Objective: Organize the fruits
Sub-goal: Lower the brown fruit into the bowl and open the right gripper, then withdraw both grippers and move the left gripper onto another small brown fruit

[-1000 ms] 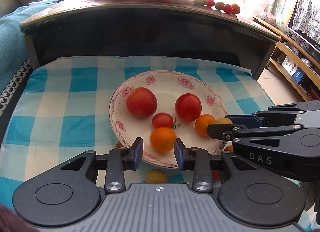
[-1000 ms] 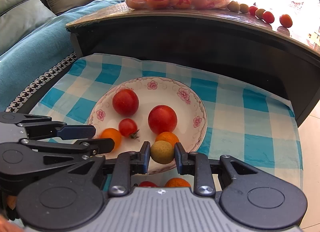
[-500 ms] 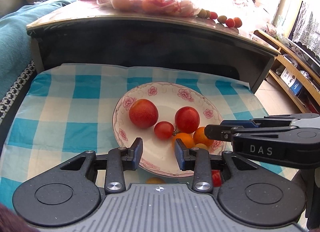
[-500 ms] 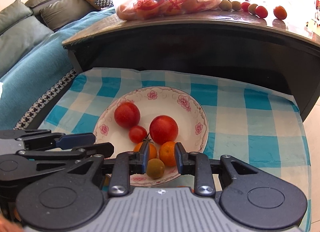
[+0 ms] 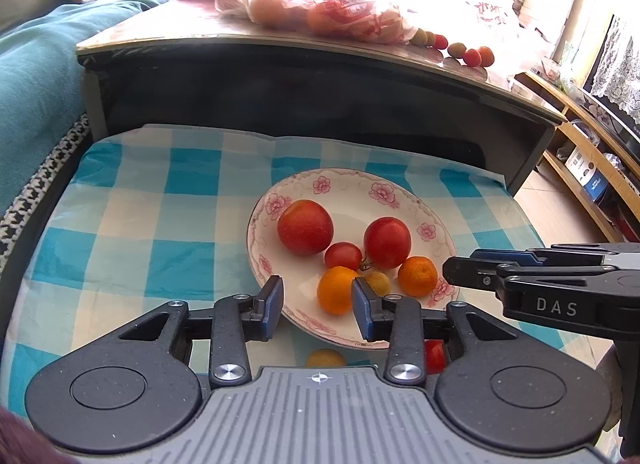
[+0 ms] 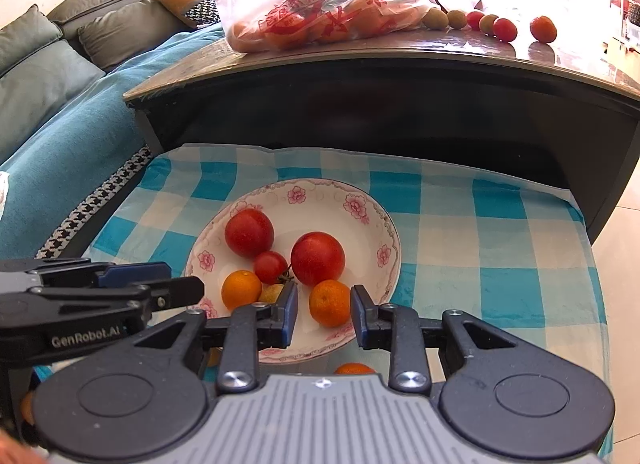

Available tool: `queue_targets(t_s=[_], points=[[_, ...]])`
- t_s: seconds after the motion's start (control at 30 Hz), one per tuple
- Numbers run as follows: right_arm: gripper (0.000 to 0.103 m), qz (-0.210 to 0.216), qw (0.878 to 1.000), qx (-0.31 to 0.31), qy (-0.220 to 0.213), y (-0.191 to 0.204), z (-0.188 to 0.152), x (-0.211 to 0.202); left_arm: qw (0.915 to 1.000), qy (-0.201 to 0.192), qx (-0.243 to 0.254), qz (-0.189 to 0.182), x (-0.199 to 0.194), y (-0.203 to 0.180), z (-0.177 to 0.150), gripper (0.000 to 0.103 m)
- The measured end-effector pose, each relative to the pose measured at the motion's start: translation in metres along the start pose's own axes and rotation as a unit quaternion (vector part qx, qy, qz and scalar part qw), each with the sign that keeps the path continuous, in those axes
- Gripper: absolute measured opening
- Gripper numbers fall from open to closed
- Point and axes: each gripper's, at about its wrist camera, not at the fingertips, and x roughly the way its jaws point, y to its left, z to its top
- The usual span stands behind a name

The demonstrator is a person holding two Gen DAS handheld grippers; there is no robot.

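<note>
A floral plate sits on the checked cloth. It holds two big red tomatoes, a small red tomato, two oranges and a small yellow-green fruit. My left gripper is open and empty over the plate's near rim. My right gripper is open and empty, raised above the orange; it shows in the left wrist view at the right.
Loose fruit lies on the cloth below the grippers: a yellow one, a red one, an orange one. A dark coffee table behind carries a bag of fruit and small fruits. A blue-covered sofa is left.
My right gripper let go of the small yellow-green fruit onto the plate, opened and pulled back upward. My left gripper also drew back and up from the plate.
</note>
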Motion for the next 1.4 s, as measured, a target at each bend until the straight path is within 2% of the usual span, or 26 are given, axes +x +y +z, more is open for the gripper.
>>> queue_targets(t_s=[0.33, 0.6, 1.07, 1.17, 1.2, 1.23, 1.4], points=[[0.030, -0.006, 1.000, -0.006, 0.004, 0.000, -0.014, -0.012, 0.9996, 0.017, 0.021, -0.006, -0.008, -0.008, -0.018, 0.047], [0.031, -0.013, 1.000, -0.014, 0.019, -0.005, -0.028, -0.020, 0.9989, 0.044, 0.015, -0.006, 0.001, -0.008, -0.032, 0.047], [0.035, -0.014, 0.999, -0.008, 0.033, -0.013, -0.033, -0.010, 0.9991, 0.042, 0.003, 0.000, 0.032, -0.008, -0.038, 0.049], [0.035, -0.014, 0.999, -0.006, 0.037, -0.015, -0.034, -0.006, 0.9993, 0.036, 0.006, 0.004, 0.033, -0.007, -0.039, 0.046], [0.035, -0.014, 0.999, -0.006, 0.038, -0.015, -0.034, -0.005, 0.9993, 0.035, 0.011, 0.005, 0.033, -0.008, -0.040, 0.043], [0.035, -0.014, 0.999, -0.007, 0.038, -0.015, -0.034, -0.004, 0.9993, 0.035, 0.015, 0.004, 0.033, -0.009, -0.040, 0.036], [0.035, -0.004, 0.999, -0.008, 0.039, -0.014, -0.034, -0.006, 0.9989, 0.037, 0.028, 0.003, 0.028, -0.013, -0.043, 0.035]])
